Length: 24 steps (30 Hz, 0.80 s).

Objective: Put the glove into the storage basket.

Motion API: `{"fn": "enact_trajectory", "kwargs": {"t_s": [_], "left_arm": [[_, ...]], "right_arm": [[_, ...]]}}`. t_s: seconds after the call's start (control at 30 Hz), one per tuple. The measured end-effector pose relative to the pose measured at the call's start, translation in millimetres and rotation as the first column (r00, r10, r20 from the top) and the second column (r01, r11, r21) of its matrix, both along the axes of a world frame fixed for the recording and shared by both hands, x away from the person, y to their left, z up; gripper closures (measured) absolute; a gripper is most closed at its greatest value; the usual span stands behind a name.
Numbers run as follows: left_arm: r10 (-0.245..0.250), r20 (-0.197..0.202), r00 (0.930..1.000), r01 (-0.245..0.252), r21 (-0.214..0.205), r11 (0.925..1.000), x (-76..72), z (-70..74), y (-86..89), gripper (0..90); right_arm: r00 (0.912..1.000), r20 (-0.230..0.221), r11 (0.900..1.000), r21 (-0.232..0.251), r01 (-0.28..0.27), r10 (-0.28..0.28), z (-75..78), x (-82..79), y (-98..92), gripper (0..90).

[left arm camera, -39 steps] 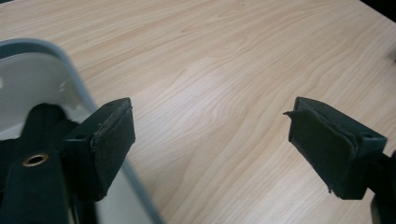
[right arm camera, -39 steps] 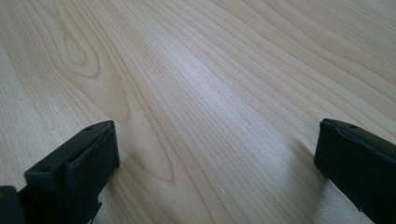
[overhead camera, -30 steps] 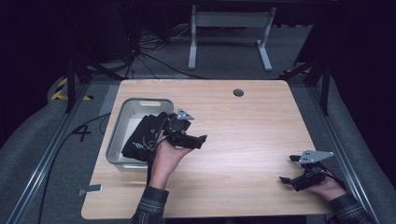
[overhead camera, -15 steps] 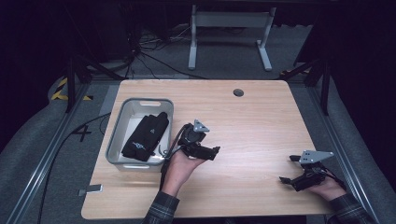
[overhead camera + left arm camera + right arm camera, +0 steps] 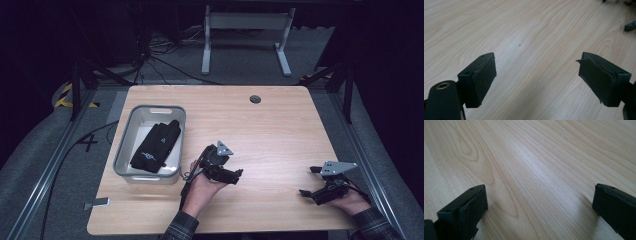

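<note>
A folded black cloth item with a white mark (image 5: 156, 146) lies inside the grey bin (image 5: 131, 134) at the table's left. My left gripper (image 5: 235, 176) is held low over the wooden table (image 5: 280, 130), just right of the bin, pointing right. Its jaws stand wide apart in the left gripper view (image 5: 536, 77) with bare wood between them. My right gripper (image 5: 306, 181) rests near the table's front right corner, pointing left. In the right gripper view (image 5: 540, 207) its jaws are wide apart over bare wood.
A small round cable hole (image 5: 255, 99) sits near the table's far edge. A grey metal frame (image 5: 245, 30) and cables (image 5: 150, 55) lie on the floor behind the table. A small grey tab (image 5: 97, 203) lies at the front left corner.
My left gripper has left the bin and moved right and down toward the table's middle front, with nothing in its jaws. The black cloth item stays in the bin. The right gripper has not moved.
</note>
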<state>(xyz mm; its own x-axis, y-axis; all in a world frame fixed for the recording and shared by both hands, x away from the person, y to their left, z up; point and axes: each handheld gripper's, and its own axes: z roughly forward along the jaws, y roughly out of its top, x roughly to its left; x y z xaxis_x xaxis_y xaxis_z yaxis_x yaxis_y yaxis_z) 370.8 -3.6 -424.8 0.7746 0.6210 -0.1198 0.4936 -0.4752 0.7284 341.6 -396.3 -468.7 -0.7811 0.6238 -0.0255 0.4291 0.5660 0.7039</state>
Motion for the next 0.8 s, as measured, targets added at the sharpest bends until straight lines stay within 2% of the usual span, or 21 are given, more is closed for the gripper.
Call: {"fn": "enact_trajectory", "kwargs": {"t_s": [0.2, 0.37, 0.7, 0.8], "left_arm": [[-0.008, -0.004, 1.0, 0.008, 0.024, 0.9997, -8.0, -11.0, -7.4, 14.6], [-0.032, -0.013, 0.9994, 0.033, 0.045, 0.9984, -11.8, -20.0, -12.9, 13.7], [-0.096, -0.016, 0.9953, 0.097, 0.112, 0.9889, -18.3, -37.6, -31.2, 8.1], [-0.121, 0.001, 0.9926, 0.12, 0.134, 0.9838, -20.6, -44.5, -37.8, 5.9]], "right_arm": [[1.0, 0.0, 1.0, 0.0, 0.0, 0.0, 0.0, -0.1, 0.0, 0.3], [1.0, -0.001, 1.0, 0.0, 0.0, 0.0, 0.0, -0.1, 0.0, 0.3], [1.0, 0.0, 1.0, 0.0, 0.0, 0.0, 0.0, -0.1, 0.0, 0.3], [1.0, 0.0, 1.0, 0.0, 0.0, 0.0, 0.0, -0.1, 0.0, 0.3]]}}
